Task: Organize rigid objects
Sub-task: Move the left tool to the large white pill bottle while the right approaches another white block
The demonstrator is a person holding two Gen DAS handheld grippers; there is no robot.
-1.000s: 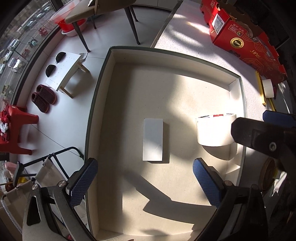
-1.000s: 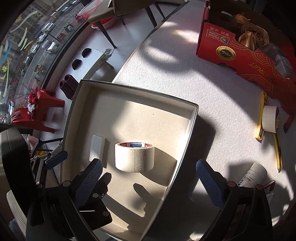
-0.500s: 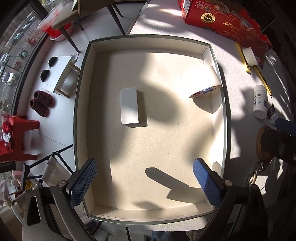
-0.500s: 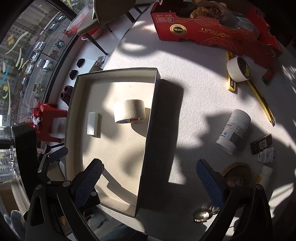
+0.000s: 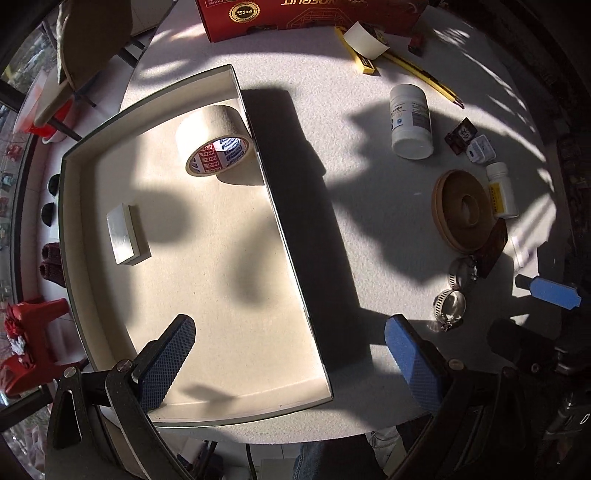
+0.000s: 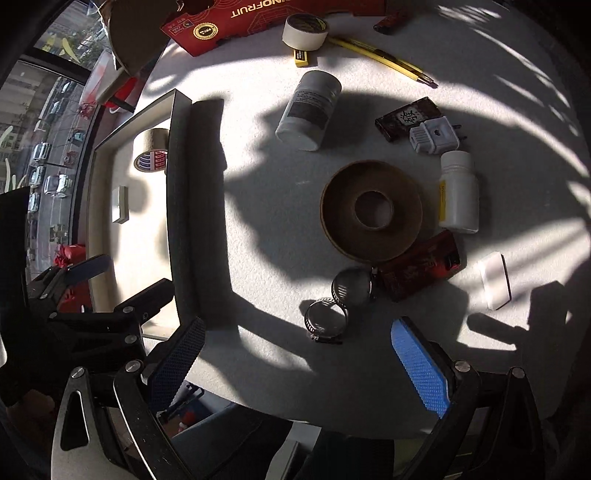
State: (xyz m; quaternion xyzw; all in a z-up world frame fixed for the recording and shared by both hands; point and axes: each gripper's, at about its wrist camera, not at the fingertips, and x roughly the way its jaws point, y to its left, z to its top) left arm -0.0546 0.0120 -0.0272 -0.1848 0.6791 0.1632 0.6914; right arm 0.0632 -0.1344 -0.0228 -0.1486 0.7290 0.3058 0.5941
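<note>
Between picks. Tray [image 5: 280, 229] on the left part of the tabletop [image 5: 369, 192], already holding a tape roll [image 5: 218, 142] against its far right wall and a small white block [image 5: 123, 234] near its left wall, well apart from each other.

Left tool [image 5: 288, 363] wide, holding nothing, straddling the tray's right wall near the front corner. Right tool [image 6: 299, 369] wide too, empty, hovering above the loose cluster right of the tray.

Waiting outside the tray: two hose clamps [image 6: 338, 304] touching each other, nearest the right tool; brown disc [image 6: 371, 208] just beyond them; red box [image 6: 421, 269] touching the disc's near edge; small bottle [image 6: 458, 192] just beside the disc; big bottle [image 6: 308, 110] on its side; plug [image 6: 434, 134]; white eraser-like block [image 6: 495, 280] off to the right; second tape roll [image 6: 304, 31] and yellow pencil [image 6: 380, 59] at the far edge.

Most of the sorting not yet done. Likely next: lower the right tool onto the clamps, the closest target. Thin, round metal, so a low, centred pinch across one ring, apart from its neighbour. Then across and over the tray wall.
</note>
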